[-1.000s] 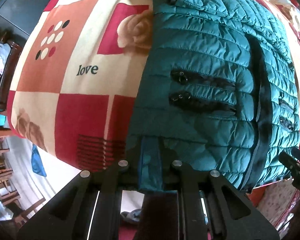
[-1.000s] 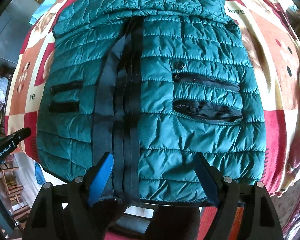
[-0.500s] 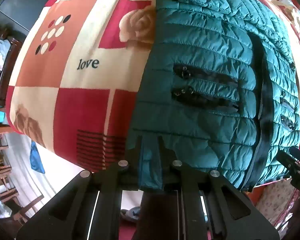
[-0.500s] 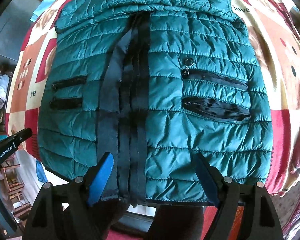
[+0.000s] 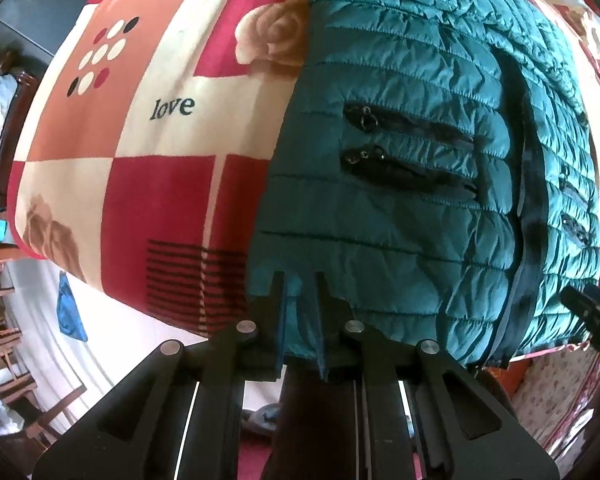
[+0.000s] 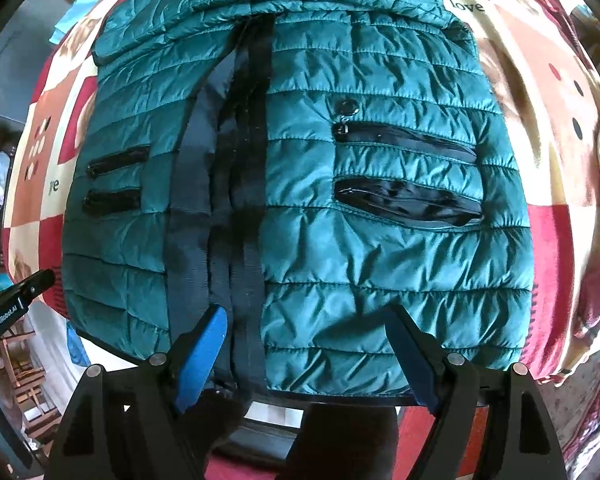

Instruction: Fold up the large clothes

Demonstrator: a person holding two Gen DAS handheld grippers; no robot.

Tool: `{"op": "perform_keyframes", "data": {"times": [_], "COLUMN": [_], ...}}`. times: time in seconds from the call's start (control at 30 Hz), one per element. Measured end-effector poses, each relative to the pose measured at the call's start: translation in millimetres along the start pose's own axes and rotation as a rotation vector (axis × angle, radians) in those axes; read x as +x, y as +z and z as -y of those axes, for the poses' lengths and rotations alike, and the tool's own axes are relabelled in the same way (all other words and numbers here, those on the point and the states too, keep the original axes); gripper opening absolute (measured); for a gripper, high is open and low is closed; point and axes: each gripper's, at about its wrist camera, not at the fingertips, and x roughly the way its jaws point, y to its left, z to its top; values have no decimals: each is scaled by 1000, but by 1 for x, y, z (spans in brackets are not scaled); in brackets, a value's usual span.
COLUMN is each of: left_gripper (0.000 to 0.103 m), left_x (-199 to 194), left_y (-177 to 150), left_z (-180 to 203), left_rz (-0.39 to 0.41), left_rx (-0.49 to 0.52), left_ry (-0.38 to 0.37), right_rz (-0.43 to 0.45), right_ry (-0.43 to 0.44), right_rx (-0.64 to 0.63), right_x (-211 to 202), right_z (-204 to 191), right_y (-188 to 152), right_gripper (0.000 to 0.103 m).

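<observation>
A teal quilted jacket point(image 6: 380, 240) lies front up on the bed, its black zip band point(image 6: 240, 200) running down the middle and zip pockets on each side. My left gripper point(image 5: 300, 292) is shut on the hem at the jacket's point(image 5: 400, 200) near left corner. My right gripper point(image 6: 308, 344) stands open over the near hem just right of the zip band. Its blue pads point(image 6: 202, 354) sit wide apart and do not press the cloth. Each view catches the other gripper at its edge: the left gripper point(image 6: 16, 300) and the right gripper point(image 5: 592, 312).
The jacket rests on a red, cream and orange blanket point(image 5: 140, 140) with roses and the word "love". The bed's near edge drops off just below the hem. Wooden chairs point(image 5: 4, 344) and pale floor show at lower left, dark furniture point(image 5: 4, 128) at far left.
Both views drift only slightly. The left gripper keeps its hold on the hem and the right gripper stays open in the same spot.
</observation>
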Motion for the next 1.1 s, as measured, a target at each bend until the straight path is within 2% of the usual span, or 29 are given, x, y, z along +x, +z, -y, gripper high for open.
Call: {"op": "perform_keyframes", "data": {"times": [0.3, 0.5, 0.63, 0.9, 0.97, 1.03, 1.1], "left_gripper": [11, 11, 11, 11, 17, 29, 29], "left_x": [8, 22, 27, 51, 55, 61, 67], "left_y": [-16, -26, -23, -5, -2, 0, 0], "left_z": [-20, -47, -60, -64, -61, -61, -62], "left_rz": [-55, -92, -74, -103, -108, -117, -126], "left_rx": [-39, -125, -180, -147, -129, -139, -161], "left_ry": [-14, -28, -61, -163, -174, -198, -209], "right_rz": [-32, -56, -54, -56, -51, -50, -50], "right_ry": [27, -33, -66, -18, 0, 8, 22], "right_rx": [74, 132, 161, 285, 317, 340, 358], "right_x": [3, 4, 2, 6, 6, 8, 9], "right_z": [27, 70, 94, 134, 149, 159, 172], "right_y": [-11, -31, -39, -43, -42, -42, -41], "right_gripper": [80, 80, 80, 80, 80, 80, 80]}}
